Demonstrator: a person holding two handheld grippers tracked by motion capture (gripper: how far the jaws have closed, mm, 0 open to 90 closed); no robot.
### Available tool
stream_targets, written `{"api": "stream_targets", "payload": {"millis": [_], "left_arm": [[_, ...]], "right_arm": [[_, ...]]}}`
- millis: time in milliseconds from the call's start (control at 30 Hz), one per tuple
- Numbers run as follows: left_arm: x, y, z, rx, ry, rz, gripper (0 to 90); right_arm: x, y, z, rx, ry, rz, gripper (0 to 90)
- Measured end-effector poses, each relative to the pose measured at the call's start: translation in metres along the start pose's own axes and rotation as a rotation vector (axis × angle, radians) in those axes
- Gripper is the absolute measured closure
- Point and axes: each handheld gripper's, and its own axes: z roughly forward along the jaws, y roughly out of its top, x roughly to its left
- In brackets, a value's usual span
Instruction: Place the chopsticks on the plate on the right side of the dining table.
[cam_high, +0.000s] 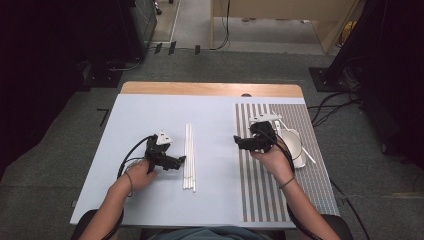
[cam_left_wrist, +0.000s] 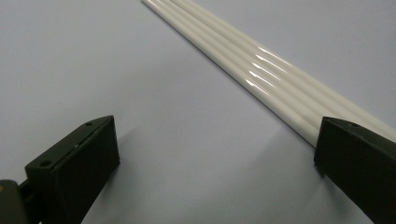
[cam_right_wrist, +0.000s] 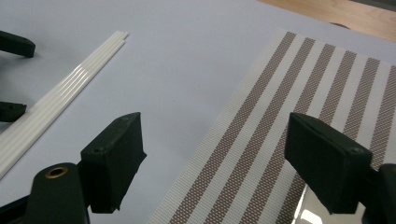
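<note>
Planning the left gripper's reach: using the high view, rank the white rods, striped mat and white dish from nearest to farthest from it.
From the left gripper:
1. White rods, just beside its jaws, mid-table.
2. Striped mat, on the table's right part.
3. White dish, on the mat's far right.

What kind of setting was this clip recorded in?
Probably a lab or recording studio: a table with a blue cover on grey carpet, dark curtains around it, and cables trailing across the floor.

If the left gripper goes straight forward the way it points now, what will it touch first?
Probably the white rods. The left gripper is open and points toward them, one jaw already beside the bundle. How high it is above the table is unclear.
</note>
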Motion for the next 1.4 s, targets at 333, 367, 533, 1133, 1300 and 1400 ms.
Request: {"api": "stream_targets", "payload": {"millis": [333, 367, 533, 1133, 1300, 1400], "left_arm": [[0.0, 0.0, 0.0, 0.0, 0.0, 0.0, 0.0], [0.0, 0.0, 0.0, 0.0, 0.0, 0.001, 0.0], [0.0, 0.0, 0.0, 0.0, 0.0, 0.001, 0.0], [0.0, 0.0, 0.0, 0.002, 0.0, 0.003, 0.0], [0.0, 0.0, 0.0, 0.003, 0.0, 0.003, 0.0], [0.0, 0.0, 0.0, 0.003, 0.0, 0.003, 0.0]], "right_arm": [[0.01, -0.004, 0.011, 0.007, 0.013, 0.0, 18.4], [0.012, -0.004, 0.012, 0.009, 0.02, -0.004, 18.4], [0.018, -0.005, 0.016, 0.012, 0.026, -0.021, 20.6], [0.042, -0.011, 0.028, 0.013, 0.043, -0.097, 27.7], [0.046, -0.013, 0.034, 0.029, 0.065, -0.1, 31.9], [0.049, -0.013, 0.037, 0.048, 0.071, -0.109, 35.1]]}}
